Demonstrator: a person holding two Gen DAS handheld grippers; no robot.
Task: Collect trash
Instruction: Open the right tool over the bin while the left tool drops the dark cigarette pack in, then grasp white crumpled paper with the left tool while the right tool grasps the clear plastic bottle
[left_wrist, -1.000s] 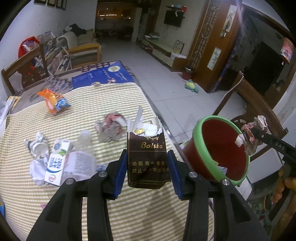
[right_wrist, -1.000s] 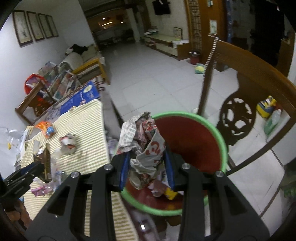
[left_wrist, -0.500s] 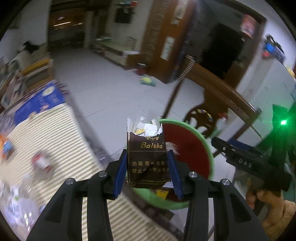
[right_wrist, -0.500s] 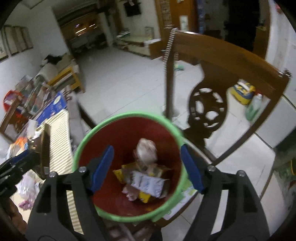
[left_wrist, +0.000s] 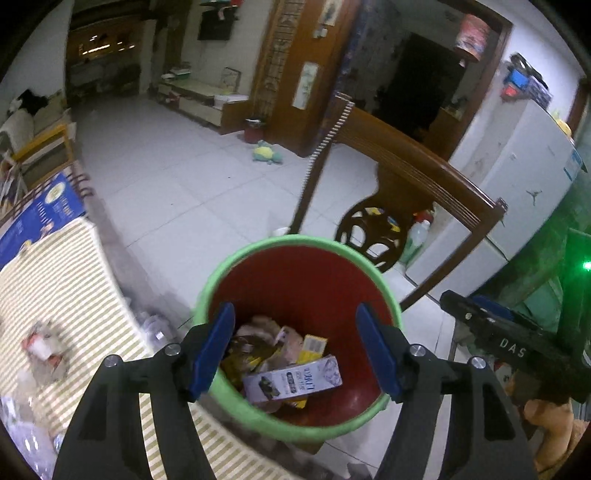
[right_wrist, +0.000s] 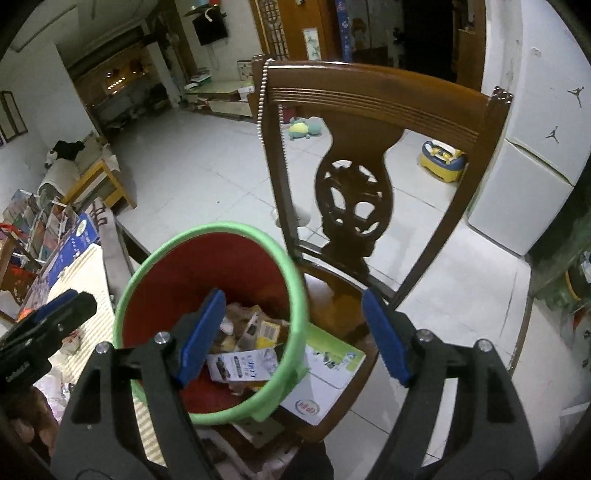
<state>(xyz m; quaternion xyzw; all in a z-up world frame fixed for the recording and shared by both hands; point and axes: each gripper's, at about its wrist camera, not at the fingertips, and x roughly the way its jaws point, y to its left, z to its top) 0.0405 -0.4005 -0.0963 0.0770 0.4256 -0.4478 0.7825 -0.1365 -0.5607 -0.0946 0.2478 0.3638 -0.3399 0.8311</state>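
both tools hung with jaws spread and nothing between them, the left tool (left_wrist: 295, 350) over the green-rimmed red bin (left_wrist: 221, 269) on the wooden chair (right_wrist: 369, 96). the remaining crumpled wrapper (left_wrist: 42, 350) lay on the striped tabletop (left_wrist: 66, 280), leftward of the bin, nearer the left tool than the right tool (right_wrist: 295, 332).

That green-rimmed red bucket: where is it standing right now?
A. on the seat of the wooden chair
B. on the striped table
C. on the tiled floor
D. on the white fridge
A: the bucket stands on the wooden chair seat, atop a printed sheet, beside the table.
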